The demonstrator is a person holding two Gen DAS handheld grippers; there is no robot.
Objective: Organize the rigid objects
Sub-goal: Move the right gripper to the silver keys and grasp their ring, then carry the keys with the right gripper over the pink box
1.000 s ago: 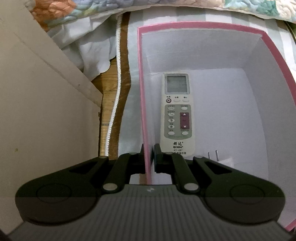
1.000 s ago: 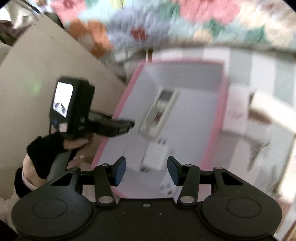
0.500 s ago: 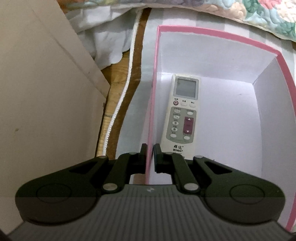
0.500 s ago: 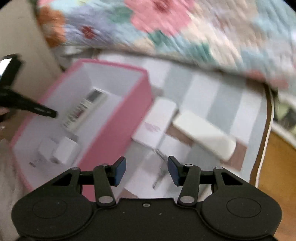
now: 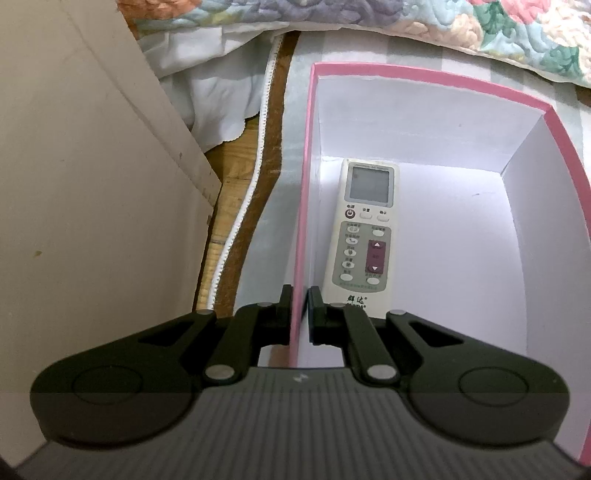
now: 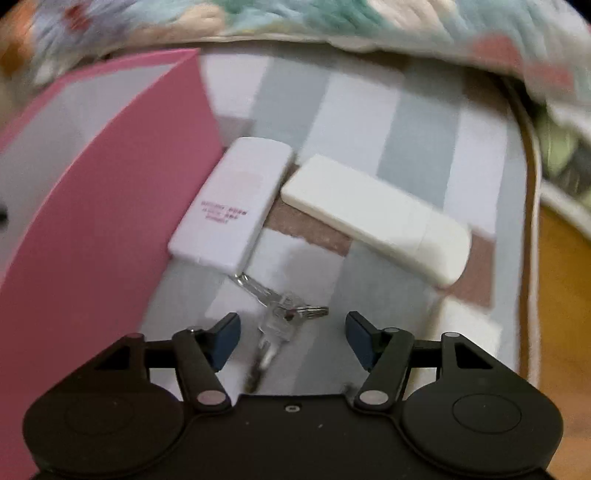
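The left gripper (image 5: 300,295) is clamped on the left wall of the pink box (image 5: 436,75), one finger outside and one inside. A white remote control (image 5: 364,229) lies in the box just right of that wall, its near end beside the inner finger. The right gripper (image 6: 292,326) has just been widening its jaws; a bunch of keys (image 6: 280,314) lies on the striped cloth (image 6: 354,103) between them, ungripped. Beyond the keys lie a white carton (image 6: 232,206) against the box and a cream case (image 6: 376,218) to the right.

Floral quilt (image 5: 461,26) along the top edge, striped cloth (image 6: 354,110) beneath, beige board (image 5: 81,184) at left.
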